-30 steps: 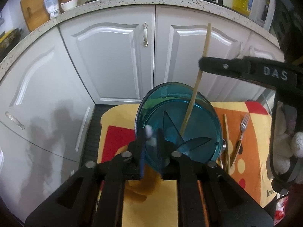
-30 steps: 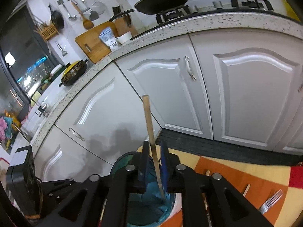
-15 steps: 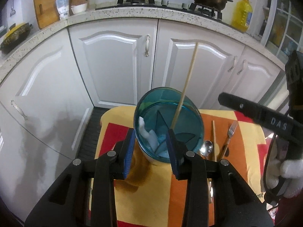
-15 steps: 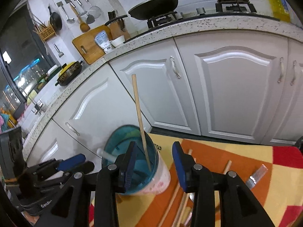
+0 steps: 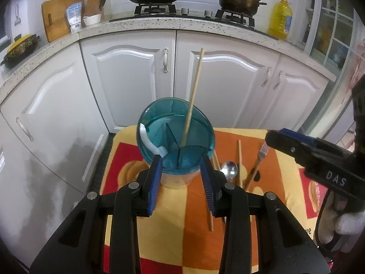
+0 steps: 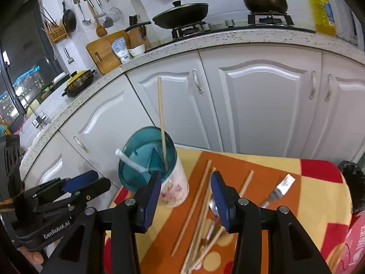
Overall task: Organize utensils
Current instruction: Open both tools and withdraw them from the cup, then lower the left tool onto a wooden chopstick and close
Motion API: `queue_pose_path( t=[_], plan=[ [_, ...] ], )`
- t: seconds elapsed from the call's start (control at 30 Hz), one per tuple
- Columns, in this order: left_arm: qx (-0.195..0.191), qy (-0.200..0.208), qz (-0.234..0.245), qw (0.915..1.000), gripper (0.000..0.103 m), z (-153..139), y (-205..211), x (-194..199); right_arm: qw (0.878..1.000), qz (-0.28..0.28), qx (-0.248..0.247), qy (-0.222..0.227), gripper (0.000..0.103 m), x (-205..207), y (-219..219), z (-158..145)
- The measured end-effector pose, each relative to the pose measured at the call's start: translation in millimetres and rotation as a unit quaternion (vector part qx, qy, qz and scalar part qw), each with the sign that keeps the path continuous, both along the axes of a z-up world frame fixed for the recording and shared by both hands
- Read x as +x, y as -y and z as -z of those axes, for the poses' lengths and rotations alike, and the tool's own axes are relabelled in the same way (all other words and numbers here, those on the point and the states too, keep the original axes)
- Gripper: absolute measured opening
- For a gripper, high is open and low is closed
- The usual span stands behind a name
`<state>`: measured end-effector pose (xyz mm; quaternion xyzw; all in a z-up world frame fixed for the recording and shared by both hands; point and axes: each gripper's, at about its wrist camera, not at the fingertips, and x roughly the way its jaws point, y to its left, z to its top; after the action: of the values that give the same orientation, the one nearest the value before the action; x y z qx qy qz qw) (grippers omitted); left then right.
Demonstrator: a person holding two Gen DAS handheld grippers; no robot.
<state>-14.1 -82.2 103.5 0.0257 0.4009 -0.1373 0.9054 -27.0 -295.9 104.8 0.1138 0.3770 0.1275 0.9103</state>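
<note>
A teal-rimmed utensil holder stands on the patterned cloth. A wooden chopstick leans upright inside it beside a white spoon. My left gripper is open, with its blue pads level with the holder's near side and apart from it. In the right wrist view it sits left of the holder, as the left gripper. The jaws of my right gripper are opening with nothing held between them. Loose chopsticks, a metal spoon and a fork lie on the cloth.
White cabinet doors stand close behind the table. The counter above carries a stove with a pan and a pot, a yellow oil bottle and a cutting board. The cloth's left edge drops to the floor.
The right gripper let go of the chopstick, which now stands in the holder. The left gripper released the holder's rim. Both grippers opened and drew back.
</note>
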Motion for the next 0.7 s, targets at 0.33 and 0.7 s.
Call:
queue_pose_path(
  t=[0.33,0.7],
  plan=[
    [-0.015,-0.006,0.011,0.9998,0.042,1.6,18.1,-20.7,1.000,0.030,0.000,-0.002,0.044,-35.5,25.9,0.2],
    [-0.043,-0.036,0.017,0.9983,0.043,15.8,17.1,-30.6,0.997,0.063,0.002,-0.035,0.044,-55.2,58.5,24.5]
  ],
)
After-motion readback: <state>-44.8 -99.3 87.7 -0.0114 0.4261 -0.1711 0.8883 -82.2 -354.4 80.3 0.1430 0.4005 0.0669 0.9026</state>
